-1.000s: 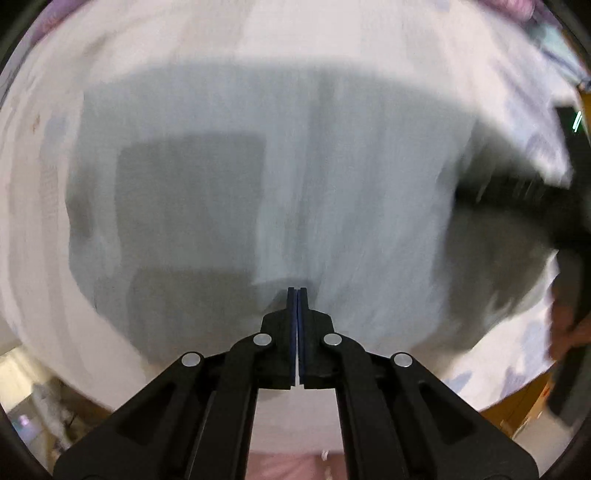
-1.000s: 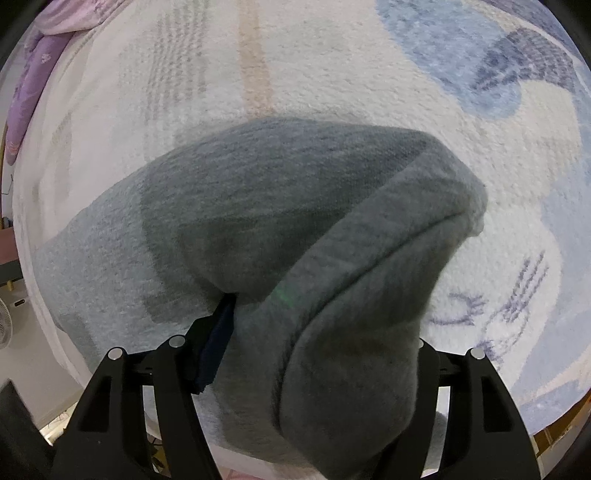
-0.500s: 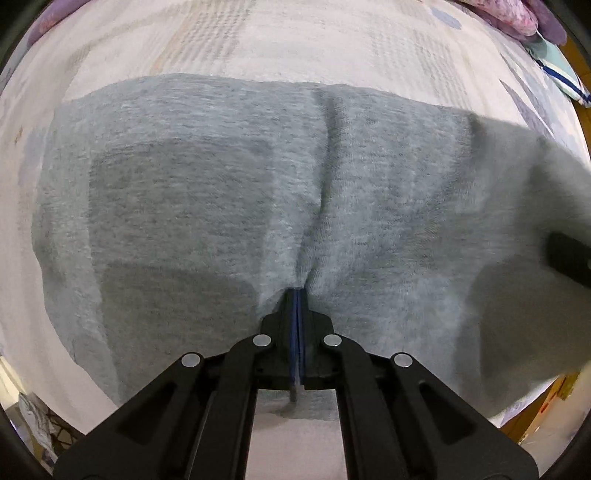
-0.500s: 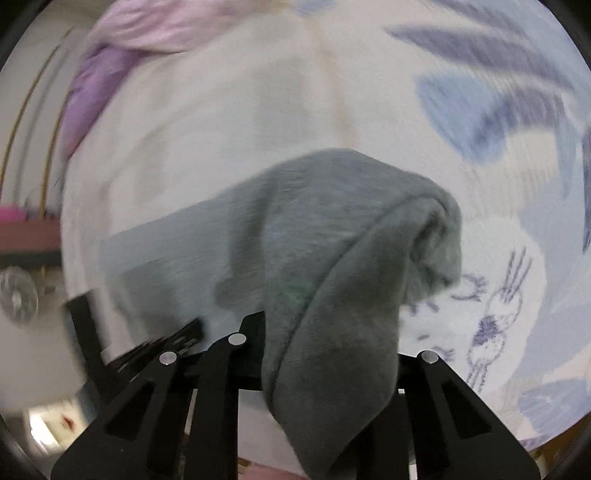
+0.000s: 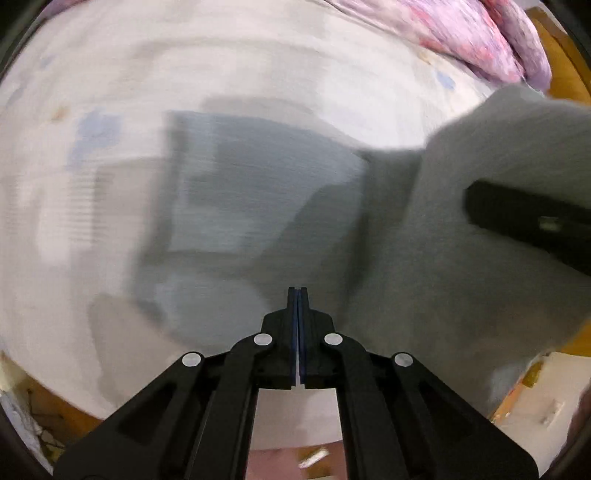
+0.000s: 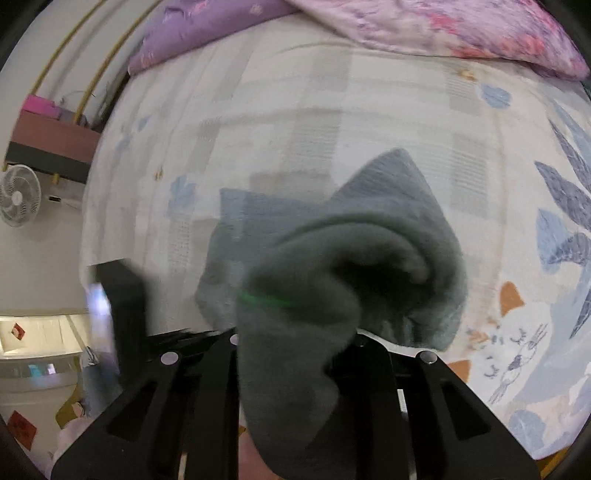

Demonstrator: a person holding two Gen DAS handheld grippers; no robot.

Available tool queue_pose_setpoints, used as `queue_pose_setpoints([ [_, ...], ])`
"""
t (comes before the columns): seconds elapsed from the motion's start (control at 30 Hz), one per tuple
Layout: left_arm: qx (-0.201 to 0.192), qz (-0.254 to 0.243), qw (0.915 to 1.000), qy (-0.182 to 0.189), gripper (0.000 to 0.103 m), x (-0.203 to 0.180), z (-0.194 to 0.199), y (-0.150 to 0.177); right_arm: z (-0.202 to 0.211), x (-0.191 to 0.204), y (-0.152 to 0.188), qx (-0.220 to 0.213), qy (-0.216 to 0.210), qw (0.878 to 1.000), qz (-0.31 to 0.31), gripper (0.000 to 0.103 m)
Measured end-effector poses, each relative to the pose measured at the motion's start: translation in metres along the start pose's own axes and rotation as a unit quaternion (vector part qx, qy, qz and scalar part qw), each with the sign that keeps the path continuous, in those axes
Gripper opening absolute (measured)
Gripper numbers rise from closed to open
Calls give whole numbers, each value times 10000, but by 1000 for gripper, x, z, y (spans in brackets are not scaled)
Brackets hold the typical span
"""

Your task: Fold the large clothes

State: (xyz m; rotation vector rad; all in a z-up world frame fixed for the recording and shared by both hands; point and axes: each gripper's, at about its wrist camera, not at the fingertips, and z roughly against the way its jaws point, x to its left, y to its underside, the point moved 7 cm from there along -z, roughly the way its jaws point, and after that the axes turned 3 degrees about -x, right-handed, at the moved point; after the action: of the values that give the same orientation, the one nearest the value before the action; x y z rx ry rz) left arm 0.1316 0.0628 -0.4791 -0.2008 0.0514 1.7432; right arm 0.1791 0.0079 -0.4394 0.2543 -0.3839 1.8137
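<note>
A large grey garment (image 5: 258,206) lies on a bed with a pale patterned sheet (image 5: 110,92). My left gripper (image 5: 297,295) is shut at the garment's near edge; whether it pinches the cloth is unclear in the blur. My right gripper (image 6: 295,332) is shut on the grey garment (image 6: 369,258), which bunches over its fingers and hides the tips. In the left wrist view the right gripper (image 5: 524,218) shows as a black bar at the right, holding up a fold of cloth (image 5: 480,155) above the bed.
A pink and purple quilt (image 6: 424,26) lies along the far side of the bed. A white fan (image 6: 18,199) and a shelf (image 6: 51,144) stand left of the bed. The wooden bed edge (image 5: 561,55) shows at the right.
My right gripper has lifted its bunch of grey cloth higher and carried it over the garment toward the left. The left gripper stayed shut and the view swung left.
</note>
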Motion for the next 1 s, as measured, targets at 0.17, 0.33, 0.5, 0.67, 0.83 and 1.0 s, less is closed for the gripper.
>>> queue_pose_setpoints([
  [0.17,-61,377,9988,-314,1,81,27,0,-61,46,-20,382,229,9989,-124,19],
  [0.33,208,851,9956,-328,2,133,10,22,-131,91,-27,1085,-77,9933,-387,60],
  [0.5,349,1017,9940,-184,2,148,6,35,-109,98,-28,907,-204,9938,-617,76],
  [0.67,320,826,9955,329,27,115,5,24,-72,56,-15,562,296,9941,-884,83],
  [0.83,566,842,9884,1127,69,69,-31,17,-59,4,6,511,610,9861,-1460,83],
  [1.0,938,1511,9750,1331,9,60,-64,10,-56,-32,31,562,676,9761,-1986,83],
])
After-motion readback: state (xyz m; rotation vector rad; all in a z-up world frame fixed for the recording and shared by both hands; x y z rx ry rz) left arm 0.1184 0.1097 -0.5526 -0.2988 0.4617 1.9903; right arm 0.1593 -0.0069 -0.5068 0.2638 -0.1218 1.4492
